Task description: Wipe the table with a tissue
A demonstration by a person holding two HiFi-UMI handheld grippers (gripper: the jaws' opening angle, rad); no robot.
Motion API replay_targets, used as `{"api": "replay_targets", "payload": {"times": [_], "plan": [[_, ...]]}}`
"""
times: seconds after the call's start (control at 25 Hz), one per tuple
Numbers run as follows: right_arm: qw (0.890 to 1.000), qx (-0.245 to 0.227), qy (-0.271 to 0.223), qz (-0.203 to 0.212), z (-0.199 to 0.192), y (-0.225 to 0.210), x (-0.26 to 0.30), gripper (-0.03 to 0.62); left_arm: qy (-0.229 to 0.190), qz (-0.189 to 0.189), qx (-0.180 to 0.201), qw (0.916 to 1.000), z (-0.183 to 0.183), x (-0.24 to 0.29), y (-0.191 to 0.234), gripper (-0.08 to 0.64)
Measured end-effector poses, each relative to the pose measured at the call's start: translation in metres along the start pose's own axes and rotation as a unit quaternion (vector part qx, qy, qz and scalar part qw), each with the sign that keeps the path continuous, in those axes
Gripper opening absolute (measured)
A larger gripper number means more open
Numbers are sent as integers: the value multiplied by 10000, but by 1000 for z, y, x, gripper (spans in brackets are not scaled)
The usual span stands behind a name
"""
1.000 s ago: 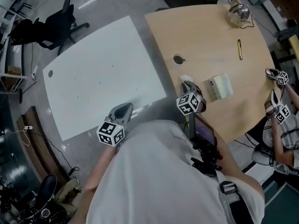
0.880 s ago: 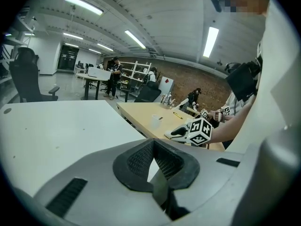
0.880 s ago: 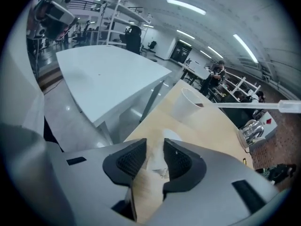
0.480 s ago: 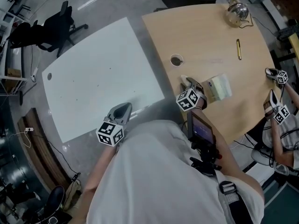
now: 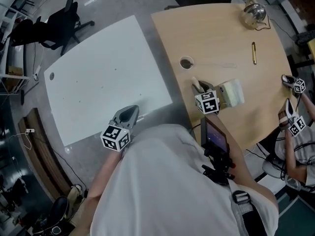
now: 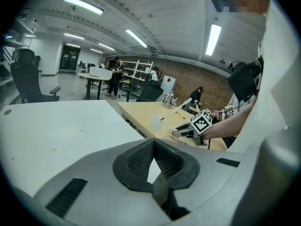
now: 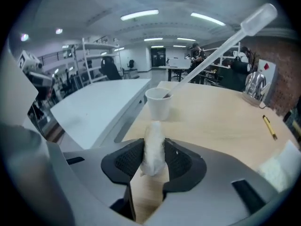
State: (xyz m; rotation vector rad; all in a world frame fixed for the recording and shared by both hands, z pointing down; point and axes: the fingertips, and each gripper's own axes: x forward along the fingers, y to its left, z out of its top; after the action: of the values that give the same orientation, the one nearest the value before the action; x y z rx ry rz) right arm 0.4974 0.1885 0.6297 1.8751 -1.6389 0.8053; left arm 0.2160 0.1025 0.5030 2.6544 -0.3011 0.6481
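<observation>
We hold our right gripper (image 5: 199, 87) low over the wooden desk (image 5: 221, 33), its fingers just opened wide, the crumpled tissue (image 7: 153, 149) standing between them, short of the paper cup (image 7: 159, 103). Our left gripper (image 5: 130, 114) sits at the white desk (image 5: 98, 77), fingers drawn together, empty

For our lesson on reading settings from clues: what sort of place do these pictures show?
Probably an open-plan office or lab workspace: a black office chair near a white table, long ceiling strip lights, and open shelving at the back.
</observation>
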Motion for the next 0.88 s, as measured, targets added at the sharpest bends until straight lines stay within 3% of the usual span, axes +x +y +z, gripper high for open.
{"api": "replay_targets", "payload": {"times": [0.12, 0.32, 0.64, 0.72, 0.88], "plan": [[9925, 869, -591, 625, 22, 13, -12, 143, -6, 34, -20, 10000, 0, 2, -2, 5], [9526, 2160, -1107, 1834, 50, 46, -28, 143, 26, 154, -69, 9999, -5, -1, -7, 5], [9162, 2724, -992, 2768, 64, 96, -18, 138, 89, 445, -354, 9983, -29, -19, 0, 5], [9174, 2540, -880, 2934, 67, 113, -15, 137, 29, 468, -393, 9981, -30, -22, 2, 5], [9403, 1691, -627, 2887, 69, 148, -6, 135, -46, 464, -446, 9979, -37, -34, 7, 5]]}}
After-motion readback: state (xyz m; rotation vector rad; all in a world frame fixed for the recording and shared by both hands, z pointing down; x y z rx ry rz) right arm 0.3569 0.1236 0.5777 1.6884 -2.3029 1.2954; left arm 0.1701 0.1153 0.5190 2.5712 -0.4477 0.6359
